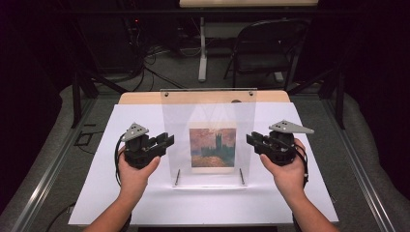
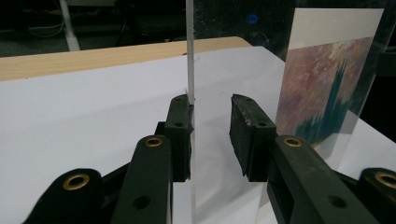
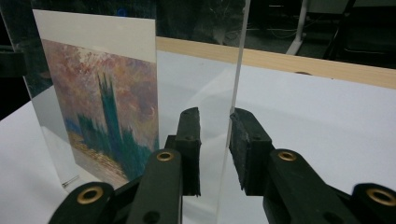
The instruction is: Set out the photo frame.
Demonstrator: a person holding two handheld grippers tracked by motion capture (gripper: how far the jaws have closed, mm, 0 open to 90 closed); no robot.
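White paper covers the tabletop point(image 1: 121, 193), with a dark room and a folding chair point(image 1: 263, 48) beyond. At its middle stands a clear acrylic frame point(image 1: 208, 108), upright on a small base, with a painted print point(image 1: 212, 147) of a tower under a reddish sky inside. We hold our left gripper point(image 1: 167, 141) at the frame's left edge and our right gripper point(image 1: 250, 139) at its right edge. Each pair of fingers is partly open and straddles the thin panel edge, gripping nothing yet. We judge the frame light, stiff, smooth and slippery, easily scratched, and best pinched squarely at both side edges.
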